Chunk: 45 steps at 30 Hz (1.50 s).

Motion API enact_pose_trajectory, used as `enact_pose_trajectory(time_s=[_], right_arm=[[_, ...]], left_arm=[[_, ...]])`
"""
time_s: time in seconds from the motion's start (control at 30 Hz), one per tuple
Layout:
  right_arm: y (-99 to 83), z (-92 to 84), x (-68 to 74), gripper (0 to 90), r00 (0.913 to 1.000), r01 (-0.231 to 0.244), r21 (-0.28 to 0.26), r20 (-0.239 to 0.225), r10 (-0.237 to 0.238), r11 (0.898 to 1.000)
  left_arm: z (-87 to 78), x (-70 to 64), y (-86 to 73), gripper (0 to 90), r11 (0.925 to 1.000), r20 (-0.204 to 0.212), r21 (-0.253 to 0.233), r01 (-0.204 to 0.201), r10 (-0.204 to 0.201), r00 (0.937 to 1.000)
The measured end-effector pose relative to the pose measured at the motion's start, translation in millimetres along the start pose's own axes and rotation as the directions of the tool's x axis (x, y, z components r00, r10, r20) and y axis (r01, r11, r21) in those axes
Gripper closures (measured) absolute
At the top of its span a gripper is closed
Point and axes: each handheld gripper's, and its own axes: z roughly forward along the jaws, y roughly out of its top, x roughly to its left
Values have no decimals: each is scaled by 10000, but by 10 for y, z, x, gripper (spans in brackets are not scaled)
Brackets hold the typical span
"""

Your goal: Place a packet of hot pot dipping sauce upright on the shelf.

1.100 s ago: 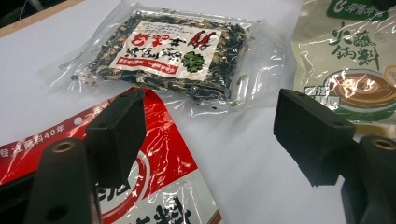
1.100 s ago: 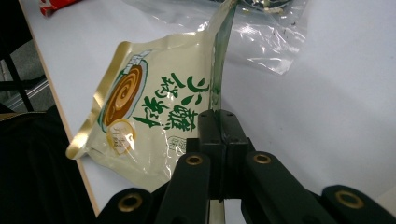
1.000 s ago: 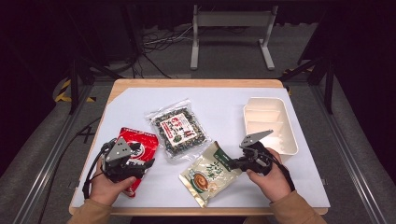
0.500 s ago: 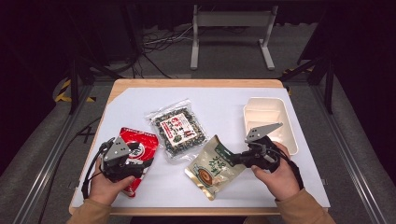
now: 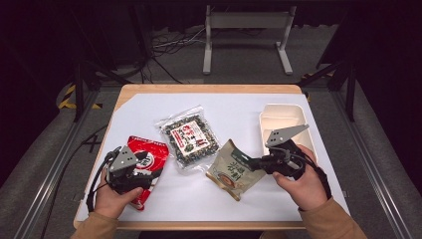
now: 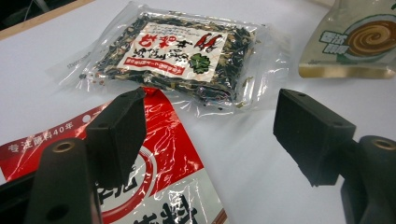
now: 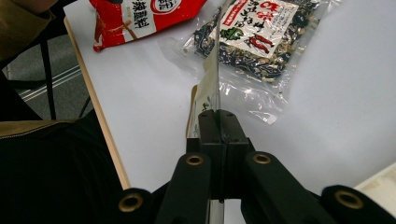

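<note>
Pinching the tan pouch (image 5: 233,170) edge in the right gripper (image 5: 255,163), apparently lifting it, clear seaweed bag (image 5: 189,138) at ten o'clock. Hovering left gripper (image 6: 212,133), jaws apart, over red packet (image 5: 147,162).

The right gripper (image 5: 255,162) — jaws clamped on the upper edge of the green-and-tan snack pouch (image 5: 233,170) — now sits farther right and higher than a second ago, nearer the white tray (image 5: 281,117). The pouch has followed, tilting up off the white table (image 5: 239,107) — only its lower corner stays down.
</note>
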Motion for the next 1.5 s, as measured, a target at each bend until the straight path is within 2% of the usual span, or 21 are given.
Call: enact_pose_trajectory(time_s=[0.17, 0.47, 0.97, 1.17, 1.5], right_arm=[[21, -43, -15, 898, 10000, 35, -76, 22, -35, 10000], [118, -190, -87, 898, 9987, 180, -21, 468, -179, 9998], [282, -397, -149, 898, 9976, 422, -59, 559, -418, 9991], [406, -495, -202, 898, 9960, 514, -71, 730, -507, 9987], [551, -643, -306, 898, 9916, 833, -195, 1007, -809, 9963]], left_arm=[[0, 2, 0, 262, 10000, 14, 6, 13, -13, 10000], [-5, 31, -9, 262, 10000, -34, 2, 43, -43, 10000], [-15, 63, -24, 262, 9997, -90, -23, 223, -223, 9997], [-31, 86, -38, 263, 9995, -113, -46, 309, -309, 9995], [-93, 131, -88, 263, 9988, -394, -60, 490, -492, 9980]])
